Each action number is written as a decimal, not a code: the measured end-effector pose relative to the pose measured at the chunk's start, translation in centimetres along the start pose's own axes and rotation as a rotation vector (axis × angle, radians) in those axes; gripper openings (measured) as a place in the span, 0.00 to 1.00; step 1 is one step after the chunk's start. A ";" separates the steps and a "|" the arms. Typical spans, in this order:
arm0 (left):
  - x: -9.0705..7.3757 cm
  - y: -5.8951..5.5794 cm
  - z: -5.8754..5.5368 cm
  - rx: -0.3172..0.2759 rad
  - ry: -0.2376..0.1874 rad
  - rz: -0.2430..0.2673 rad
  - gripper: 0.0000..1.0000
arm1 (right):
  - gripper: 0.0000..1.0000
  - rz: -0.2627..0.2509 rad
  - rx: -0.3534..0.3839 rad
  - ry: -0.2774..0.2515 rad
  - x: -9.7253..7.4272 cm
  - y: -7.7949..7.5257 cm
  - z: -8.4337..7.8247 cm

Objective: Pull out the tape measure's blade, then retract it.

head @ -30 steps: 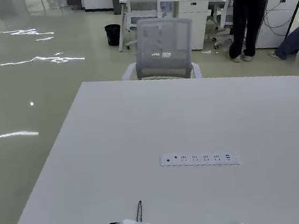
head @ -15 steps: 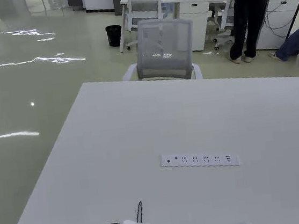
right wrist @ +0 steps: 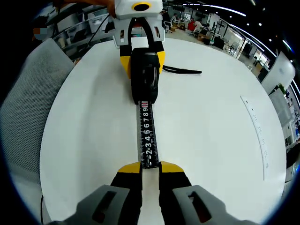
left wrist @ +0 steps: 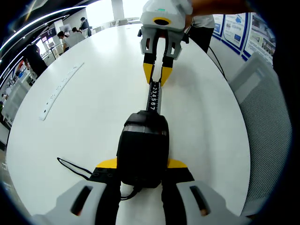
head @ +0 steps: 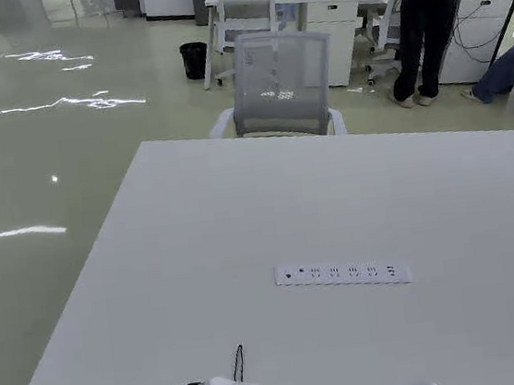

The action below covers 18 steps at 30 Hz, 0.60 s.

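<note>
We hold the tape measure's case, black, clamped between the yellow-tipped jaws of the left gripper, over the white table. The right gripper pinches the blade, apparently at its hook end, which the tips hide. The blade runs straight between both grippers, with numerals up to 9 exposed. The wrist strap lies beside the case.
</note>
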<state>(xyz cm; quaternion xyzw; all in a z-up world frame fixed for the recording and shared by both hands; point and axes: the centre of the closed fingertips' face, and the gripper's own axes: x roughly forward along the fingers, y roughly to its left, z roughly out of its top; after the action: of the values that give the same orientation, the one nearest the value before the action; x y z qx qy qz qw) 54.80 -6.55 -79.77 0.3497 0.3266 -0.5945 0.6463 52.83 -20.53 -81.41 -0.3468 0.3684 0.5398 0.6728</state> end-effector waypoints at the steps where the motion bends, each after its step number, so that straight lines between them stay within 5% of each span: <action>1: 0.0 0.0 0.0 -0.001 0.000 0.000 0.29 | 0.10 0.002 0.001 -0.001 0.0 0.0 0.0; 18: 0.1 0.1 -0.1 -0.005 0.000 -0.001 0.29 | 0.10 -0.006 0.009 0.010 -0.8 0.0 -1.0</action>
<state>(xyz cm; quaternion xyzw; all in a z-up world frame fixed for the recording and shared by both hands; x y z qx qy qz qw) 54.86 -6.54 -79.88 0.3480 0.3280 -0.5940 0.6469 52.62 -21.82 -81.19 -0.3475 0.3729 0.5343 0.6743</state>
